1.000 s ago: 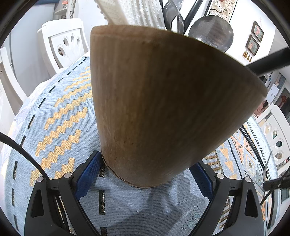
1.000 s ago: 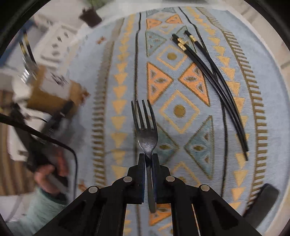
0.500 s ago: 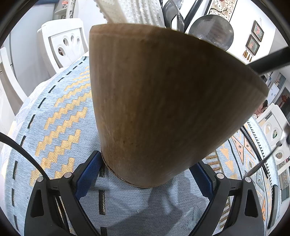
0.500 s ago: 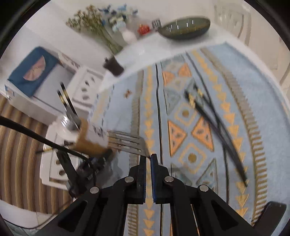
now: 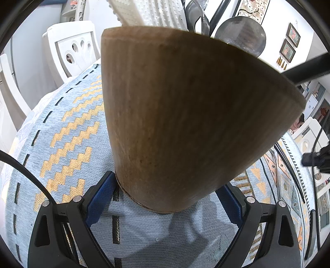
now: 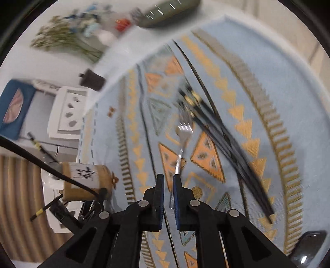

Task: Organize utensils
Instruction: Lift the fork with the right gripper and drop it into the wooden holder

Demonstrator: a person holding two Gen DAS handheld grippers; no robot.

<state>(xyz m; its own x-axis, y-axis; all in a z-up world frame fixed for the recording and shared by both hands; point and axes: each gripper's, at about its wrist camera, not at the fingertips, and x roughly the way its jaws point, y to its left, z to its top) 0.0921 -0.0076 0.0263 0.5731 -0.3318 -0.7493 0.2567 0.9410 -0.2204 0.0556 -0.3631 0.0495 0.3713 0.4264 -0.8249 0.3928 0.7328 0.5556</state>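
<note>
A wooden utensil holder (image 5: 185,115) fills the left wrist view, standing on the patterned cloth. My left gripper (image 5: 165,198) is shut on its base, a blue pad on each side. A white spatula (image 5: 152,12) and dark spoons (image 5: 196,18) stick out of its top. In the blurred right wrist view my right gripper (image 6: 168,179) has its jaws opening, a narrow gap between them. The metal fork (image 6: 183,134) points away ahead of the jaws. Its thin handle shows through the gap, and the pads do not press on it. The holder (image 6: 82,179) lies far left.
Several black chopsticks (image 6: 222,144) lie on the blue and gold cloth (image 6: 268,86) right of the fork. A dark rounded object (image 6: 309,243) sits at the near right. A dark bowl (image 6: 169,12), flowers (image 6: 68,39) and a dark cup (image 6: 91,80) stand at the far edge. White chairs (image 5: 68,51) surround the table.
The fork, sideways at my right jaws half a second ago, now points forward and looks smaller. The right jaws have parted slightly and the view has swung. The left gripper and holder stayed still.
</note>
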